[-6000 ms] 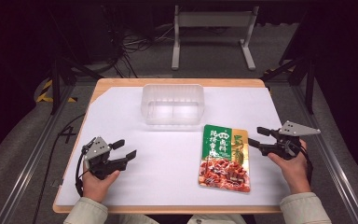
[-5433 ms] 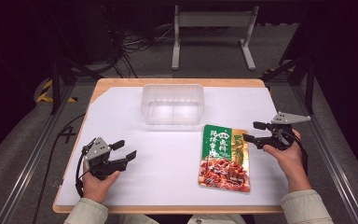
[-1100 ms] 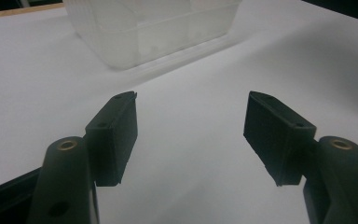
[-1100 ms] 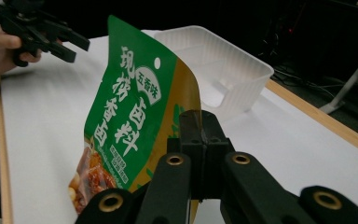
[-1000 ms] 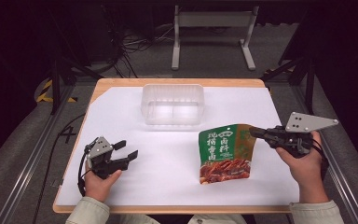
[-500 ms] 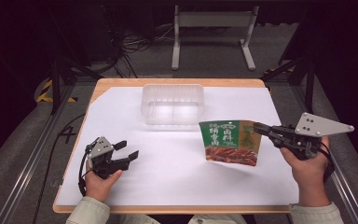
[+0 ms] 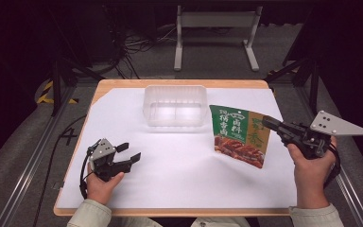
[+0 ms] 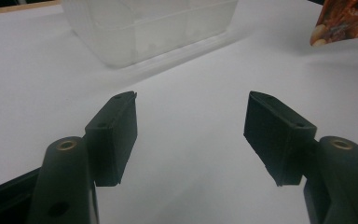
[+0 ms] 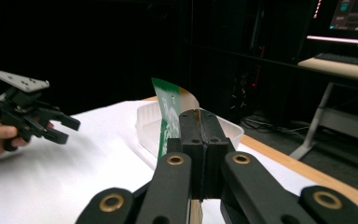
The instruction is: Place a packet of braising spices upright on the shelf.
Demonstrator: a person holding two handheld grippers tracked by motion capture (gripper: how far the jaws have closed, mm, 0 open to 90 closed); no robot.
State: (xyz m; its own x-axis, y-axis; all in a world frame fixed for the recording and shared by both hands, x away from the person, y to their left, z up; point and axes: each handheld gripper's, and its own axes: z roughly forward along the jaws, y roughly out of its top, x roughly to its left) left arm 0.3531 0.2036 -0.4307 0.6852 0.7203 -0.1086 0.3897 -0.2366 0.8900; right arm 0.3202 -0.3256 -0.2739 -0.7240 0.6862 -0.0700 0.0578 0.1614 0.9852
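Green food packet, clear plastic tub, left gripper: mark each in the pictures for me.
Green food packet with the dish photo (image 7: 238, 137), high view, middle of its printed front.
Clear plastic tub (image 7: 175, 105), high view, its near wall.
Left gripper (image 7: 128, 152), high view, midway between its open fingertips.

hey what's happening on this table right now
A person holds a tool in each hand. The right tool is shut on the edge of a green food pouch, holding it lifted off the white table cover, right of the clear plastic container. The left tool hovers open and empty near the table's front left.
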